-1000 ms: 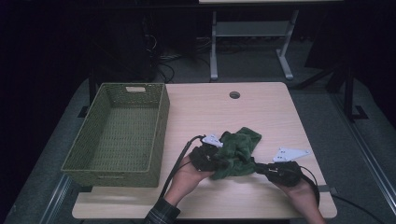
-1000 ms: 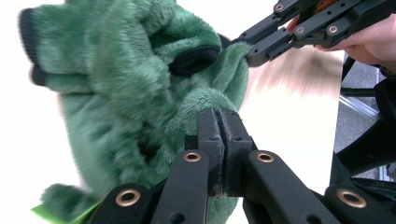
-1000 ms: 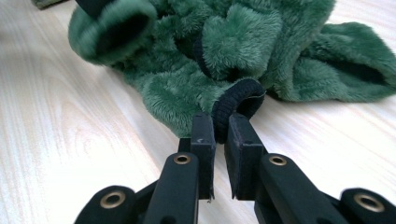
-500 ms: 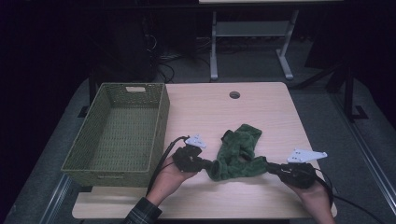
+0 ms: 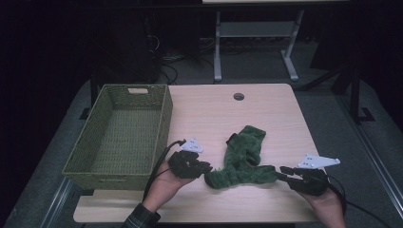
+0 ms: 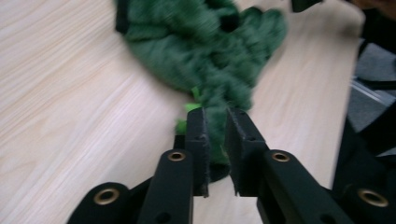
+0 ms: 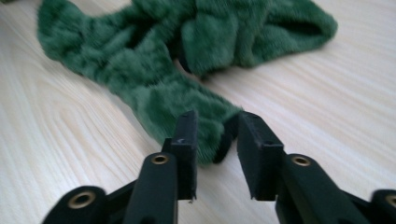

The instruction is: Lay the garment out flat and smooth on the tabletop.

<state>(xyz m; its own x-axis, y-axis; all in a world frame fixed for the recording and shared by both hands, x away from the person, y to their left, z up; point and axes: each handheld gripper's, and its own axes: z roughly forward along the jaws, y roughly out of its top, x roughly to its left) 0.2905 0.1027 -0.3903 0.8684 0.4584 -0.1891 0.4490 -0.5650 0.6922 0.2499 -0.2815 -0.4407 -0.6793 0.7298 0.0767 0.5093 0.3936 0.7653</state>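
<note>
From the high view, I saw the green fleece cloth lying crumpled on the surface between my 2 tools. The left hand-held gripper sat at the cloth's near-left end and the right hand-held gripper at its near-right end, so the near edge ran between them in a loose band. The bulk of the cloth bunched away from both tools. A woven basket stood beyond the left tool on its outer side, and nothing lay in it.

In the left gripper view, the left hand-held gripper had its jaws drawn narrow with a fold of cloth pinched between them. A bright green tag poked out just ahead of the left jaw. The picture was blurred, so I could not judge how deep the fold sat.

In the right gripper view, the right hand-held gripper had its jaws somewhat wider apart, with the tip of the cloth reaching in between them. I could not tell whether they pressed it or only flanked it.

I judged the cloth light, soft and limp. It would sag and stretch rather than hold shape, and its pile would grip the pads well. Corners or the hem seemed the best holds, taken deep.
</note>
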